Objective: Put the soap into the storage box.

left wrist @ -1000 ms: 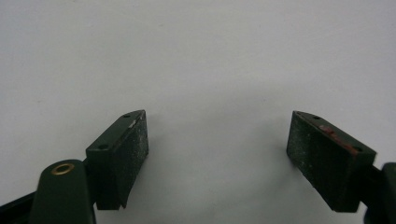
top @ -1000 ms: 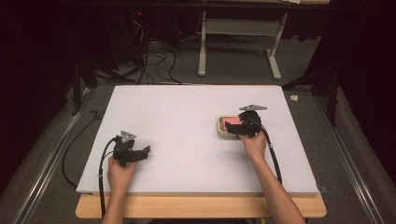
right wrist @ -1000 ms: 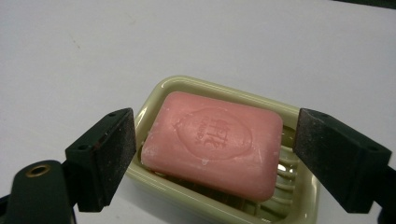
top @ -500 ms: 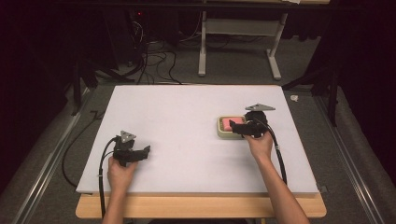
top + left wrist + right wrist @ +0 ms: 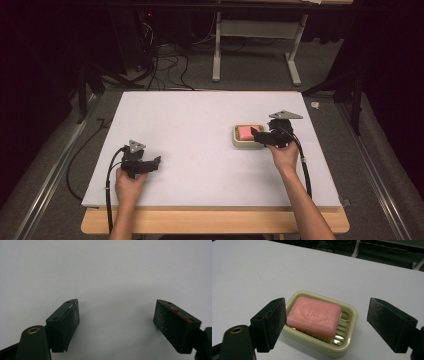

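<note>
High view: right hand-held gripper (image 5: 257, 135), black, grey three-cornered plate on top, held at the right-centre of the white rectangular counter (image 5: 200, 120), tips over the right edge of a pale yellow-green plastic soap dish (image 5: 242, 142) with rounded corners. Pink rectangular bar of soap (image 5: 245, 131) lies in the dish, tilted slightly, one end propped on the rim. Right gripper view: right hand-held gripper (image 5: 329, 322) wide open, nothing between the pads, both jaws apart from the soap; pink soap bar (image 5: 314, 316) sits ahead and between the two jaws, closer to the left-of-frame jaw, which overlaps the dish's (image 5: 348, 340) near corner in this view; contact with the dish cannot be told. The other jaw stands off to the side of the dish over bare counter (image 5: 249, 272). Dish ribs visible beside the soap at its right-of-frame end. Soap carries an embossed oval stamp on top, text too faint to read. Left hand-held gripper (image 5: 156, 163) is at the counter's near-left area, well apart from dish and soap, held by the person's left hand (image 5: 129, 185). Left gripper view: left hand-held gripper (image 5: 116, 317) wide open, empty, just above plain white counter (image 5: 105, 270). Right hand (image 5: 283, 155) grips the right tool from behind, cable trailing back along the forearm.
</note>
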`<state>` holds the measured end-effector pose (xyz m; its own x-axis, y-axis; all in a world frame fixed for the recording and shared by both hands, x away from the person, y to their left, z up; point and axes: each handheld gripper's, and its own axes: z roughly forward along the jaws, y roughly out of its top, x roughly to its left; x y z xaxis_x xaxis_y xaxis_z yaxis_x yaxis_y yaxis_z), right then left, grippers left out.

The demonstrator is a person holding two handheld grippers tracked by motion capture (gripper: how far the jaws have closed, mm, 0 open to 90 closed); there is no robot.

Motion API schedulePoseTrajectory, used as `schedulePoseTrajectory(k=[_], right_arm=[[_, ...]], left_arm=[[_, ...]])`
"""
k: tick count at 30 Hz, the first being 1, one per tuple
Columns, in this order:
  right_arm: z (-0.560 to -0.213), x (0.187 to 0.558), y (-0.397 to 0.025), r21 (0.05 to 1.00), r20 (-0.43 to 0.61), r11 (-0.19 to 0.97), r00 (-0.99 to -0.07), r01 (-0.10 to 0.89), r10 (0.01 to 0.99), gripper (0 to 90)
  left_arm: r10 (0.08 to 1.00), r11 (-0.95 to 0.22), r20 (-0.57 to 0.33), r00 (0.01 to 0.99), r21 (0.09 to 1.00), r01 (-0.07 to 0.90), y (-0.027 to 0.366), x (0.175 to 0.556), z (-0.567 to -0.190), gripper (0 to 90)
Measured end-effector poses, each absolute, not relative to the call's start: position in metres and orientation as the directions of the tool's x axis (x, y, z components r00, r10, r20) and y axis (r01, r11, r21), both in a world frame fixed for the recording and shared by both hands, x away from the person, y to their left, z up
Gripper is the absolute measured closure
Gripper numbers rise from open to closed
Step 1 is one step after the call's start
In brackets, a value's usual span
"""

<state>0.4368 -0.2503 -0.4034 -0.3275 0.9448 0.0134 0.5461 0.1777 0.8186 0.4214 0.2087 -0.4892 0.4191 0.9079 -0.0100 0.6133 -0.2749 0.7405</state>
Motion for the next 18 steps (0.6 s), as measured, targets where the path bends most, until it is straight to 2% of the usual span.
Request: schedulePoseTrajectory(k=[18], right_arm=[[-0.394, 0.425, -0.264, 0.830, -0.007, 0.181, -0.316, 0.527, 0.949, 17.1]], left_arm=[[0.908, -0.274, -0.010, 0.419, 0.741, 0.613, 0.209, 0.421, -0.489, 21.4]])
